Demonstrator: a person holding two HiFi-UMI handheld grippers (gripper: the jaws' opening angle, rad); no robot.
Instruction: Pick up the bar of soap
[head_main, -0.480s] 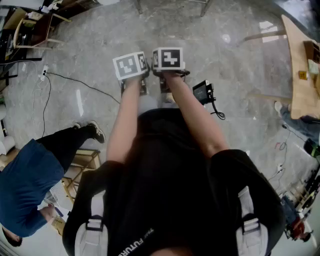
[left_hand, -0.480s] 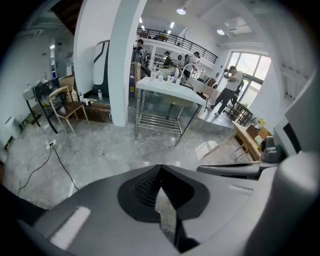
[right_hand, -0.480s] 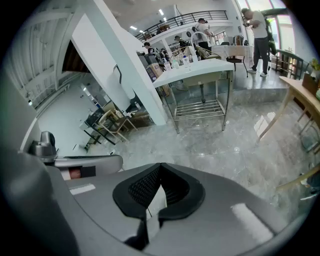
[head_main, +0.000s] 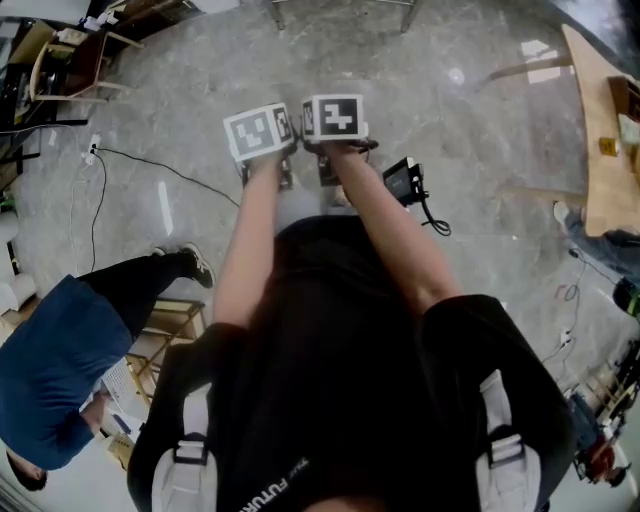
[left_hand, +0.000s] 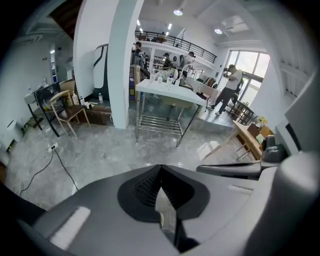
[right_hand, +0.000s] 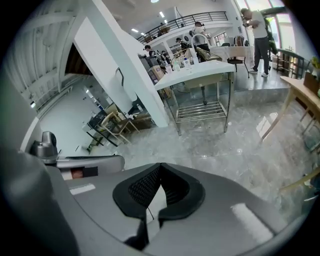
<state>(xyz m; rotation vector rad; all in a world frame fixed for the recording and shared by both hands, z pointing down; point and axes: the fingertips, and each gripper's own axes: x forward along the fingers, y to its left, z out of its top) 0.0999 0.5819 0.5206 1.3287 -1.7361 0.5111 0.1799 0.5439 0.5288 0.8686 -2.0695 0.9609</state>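
No bar of soap can be made out in any view. In the head view my left gripper (head_main: 262, 135) and right gripper (head_main: 335, 120) are held side by side over a grey marble floor, marker cubes almost touching, fingertips hidden under the cubes. The left gripper view shows the left gripper (left_hand: 160, 167) with its jaws meeting at the tip and nothing between them. The right gripper (right_hand: 161, 165) is likewise shut and empty in the right gripper view. Far ahead stands a white-topped steel table (left_hand: 167, 90) with bottles and small items on it.
A person in blue (head_main: 60, 370) sits low at the left beside a wooden stool (head_main: 165, 325). A black device with a cable (head_main: 405, 183) lies on the floor near my right arm. A wooden table (head_main: 600, 130) is at the right. A white pillar (left_hand: 107, 60) rises ahead left.
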